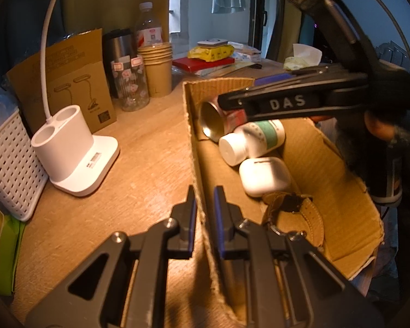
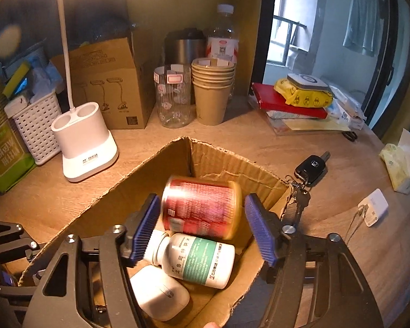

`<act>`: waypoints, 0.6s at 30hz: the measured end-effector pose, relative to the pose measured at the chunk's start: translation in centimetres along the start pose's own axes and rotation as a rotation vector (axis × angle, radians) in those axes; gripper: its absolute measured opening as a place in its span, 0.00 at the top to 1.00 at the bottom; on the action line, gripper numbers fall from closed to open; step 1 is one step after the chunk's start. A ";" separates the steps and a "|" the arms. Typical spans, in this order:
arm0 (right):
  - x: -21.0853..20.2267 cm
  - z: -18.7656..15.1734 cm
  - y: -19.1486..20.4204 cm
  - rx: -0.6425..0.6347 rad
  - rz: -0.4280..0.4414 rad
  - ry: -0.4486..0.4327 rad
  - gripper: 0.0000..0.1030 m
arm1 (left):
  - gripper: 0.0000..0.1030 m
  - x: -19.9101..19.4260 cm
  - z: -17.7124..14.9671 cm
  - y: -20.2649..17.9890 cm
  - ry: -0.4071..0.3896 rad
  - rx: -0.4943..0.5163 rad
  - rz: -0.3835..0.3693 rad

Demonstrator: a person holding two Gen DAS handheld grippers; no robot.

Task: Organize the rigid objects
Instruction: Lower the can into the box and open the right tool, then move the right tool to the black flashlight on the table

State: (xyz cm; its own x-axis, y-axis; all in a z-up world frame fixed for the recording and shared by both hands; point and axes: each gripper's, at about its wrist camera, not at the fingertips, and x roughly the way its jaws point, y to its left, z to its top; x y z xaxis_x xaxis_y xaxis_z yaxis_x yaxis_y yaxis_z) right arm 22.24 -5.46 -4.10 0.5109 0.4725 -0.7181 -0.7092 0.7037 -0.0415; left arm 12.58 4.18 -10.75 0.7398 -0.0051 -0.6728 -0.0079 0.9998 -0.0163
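- The left gripper [image 1: 205, 218] is clenched on the near wall of the box [image 1: 341, 191], one finger outside it and one inside.
- The right gripper [image 2: 202, 229] hangs over the box [image 2: 161, 169] with its fingers spread wide; the can [image 2: 202, 207] lies between the blue pads [image 2: 145, 229], but they do not touch it, so it is released.
- The can [image 1: 216, 121] lies on its side at the far end of the box, base toward the left camera.
- A white pill bottle [image 2: 196, 259] lies on its side just beside the can, touching it.
- A white earbud case [image 2: 158, 292] sits next to the bottle, nearer the left gripper.
- A watch [image 1: 298, 213] with a tan strap lies in the near part of the box.
- Outside the box, a car key [image 2: 310, 169] with a key ring rests on the desk [image 2: 300, 147], just beside the box's corner.
- A white lamp base [image 2: 84, 142] stands on the desk to the box's left.
- Paper cups [image 2: 211, 93], a glass jar [image 2: 173, 95] and a water bottle [image 2: 224, 35] stand behind the box.
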 end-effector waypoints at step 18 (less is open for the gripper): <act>-7.9 -1.6 -3.9 0.081 -0.102 -0.207 0.28 | 0.87 -0.2 0.0 0.0 -0.005 0.006 0.005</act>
State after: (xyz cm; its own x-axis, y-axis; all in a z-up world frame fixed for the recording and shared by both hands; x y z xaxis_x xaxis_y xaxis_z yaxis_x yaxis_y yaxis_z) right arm 20.24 -12.80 0.58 0.6728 0.4894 -0.5548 -0.6117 0.7898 -0.0451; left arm 12.44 4.15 -10.67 0.7431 -0.0004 -0.6692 -0.0071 0.9999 -0.0085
